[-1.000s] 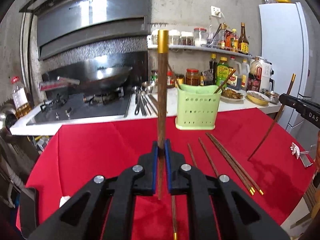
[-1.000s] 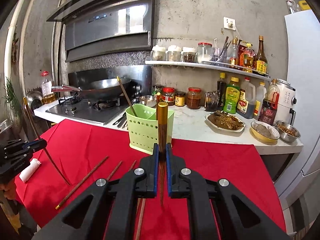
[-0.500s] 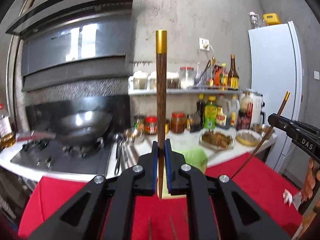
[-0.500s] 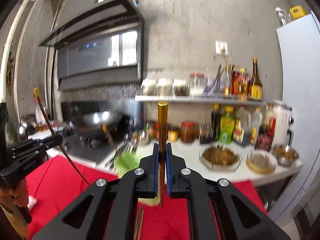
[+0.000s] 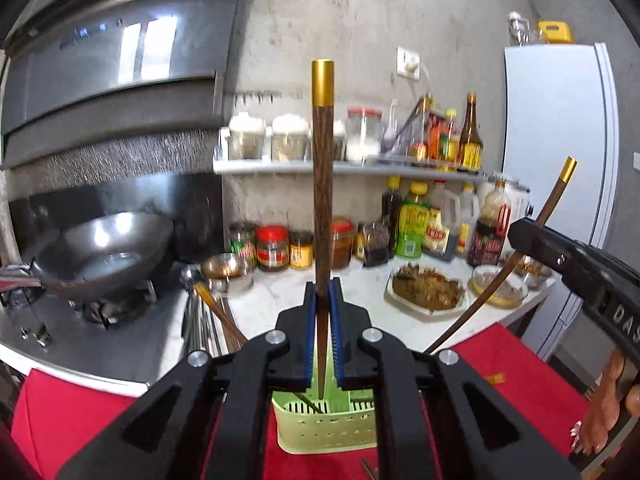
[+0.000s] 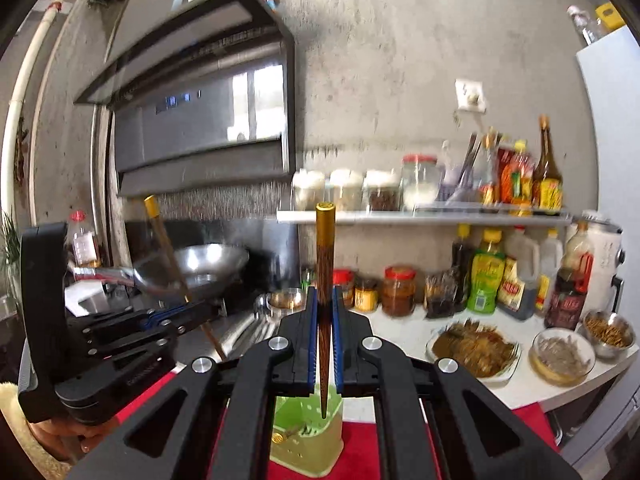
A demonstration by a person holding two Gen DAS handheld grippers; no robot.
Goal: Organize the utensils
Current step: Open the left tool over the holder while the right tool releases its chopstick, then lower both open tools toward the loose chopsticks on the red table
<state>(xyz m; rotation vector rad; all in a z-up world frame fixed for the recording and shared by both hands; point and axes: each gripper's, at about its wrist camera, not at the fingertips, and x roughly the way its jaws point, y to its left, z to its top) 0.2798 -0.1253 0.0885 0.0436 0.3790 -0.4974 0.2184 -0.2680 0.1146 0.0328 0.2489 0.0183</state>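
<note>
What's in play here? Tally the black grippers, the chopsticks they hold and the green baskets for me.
Grippers: 2 (left gripper, right gripper)
Held chopsticks: 2 (left chopstick, right chopstick)
Green basket: 1
Total: 5

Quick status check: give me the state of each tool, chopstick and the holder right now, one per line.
Left tool: shut on a chopstick.
Left chopstick: upright, gold end up, tip over the holder.
Right tool: shut on a chopstick.
Right chopstick: upright, gold end up, tip over the holder.
Holder: upright on the red cloth, a chopstick already inside.
Wok: on the stove, empty.
</note>
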